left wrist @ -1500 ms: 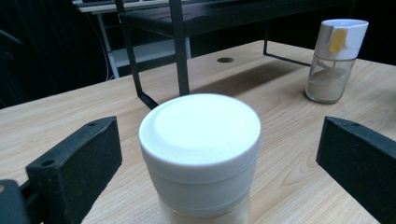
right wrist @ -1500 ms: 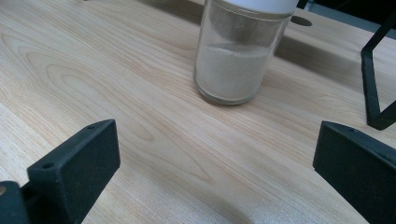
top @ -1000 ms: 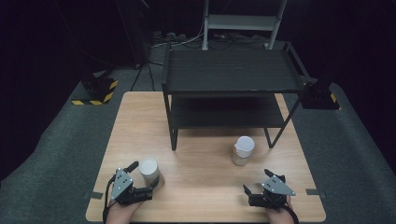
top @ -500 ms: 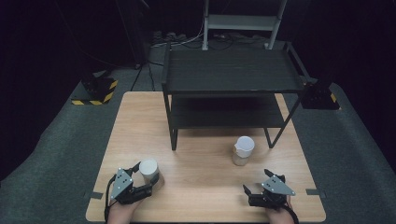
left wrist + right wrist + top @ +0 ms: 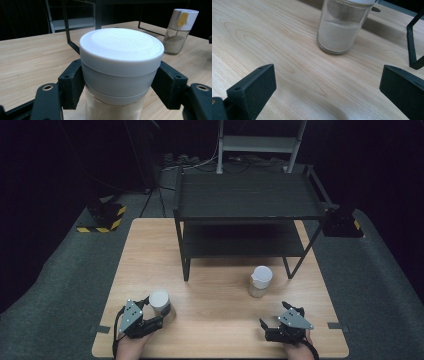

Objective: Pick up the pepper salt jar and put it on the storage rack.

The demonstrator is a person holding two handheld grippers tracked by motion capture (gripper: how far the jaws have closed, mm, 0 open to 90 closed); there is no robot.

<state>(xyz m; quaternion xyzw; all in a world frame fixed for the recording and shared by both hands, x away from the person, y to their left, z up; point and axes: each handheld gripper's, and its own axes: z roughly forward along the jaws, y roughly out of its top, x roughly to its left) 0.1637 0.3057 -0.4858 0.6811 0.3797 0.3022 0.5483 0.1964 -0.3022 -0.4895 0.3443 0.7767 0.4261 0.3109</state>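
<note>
A glass jar (image 5: 121,47) with a wide white lid, holding pale powder, stands near the table's front left. My left gripper (image 5: 154,310) is shut on it, one black pad (image 5: 72,82) pressed on each side just under the lid. A second glass jar (image 5: 260,281) with a white cap and a yellow tab (image 5: 183,18) stands at centre right, partly full of the same powder. My right gripper (image 5: 278,314) rests low over the table in front of that jar (image 5: 342,27), jaws wide apart and nothing between them.
A black two-level metal rack (image 5: 245,195) stands across the back half of the wooden table (image 5: 215,320); one of its feet (image 5: 413,50) sits just right of the second jar. Dark floor surrounds the table.
The left gripper has closed in around the white-lidded jar, which has shifted only slightly. The right gripper and the second jar have stayed where they were.
</note>
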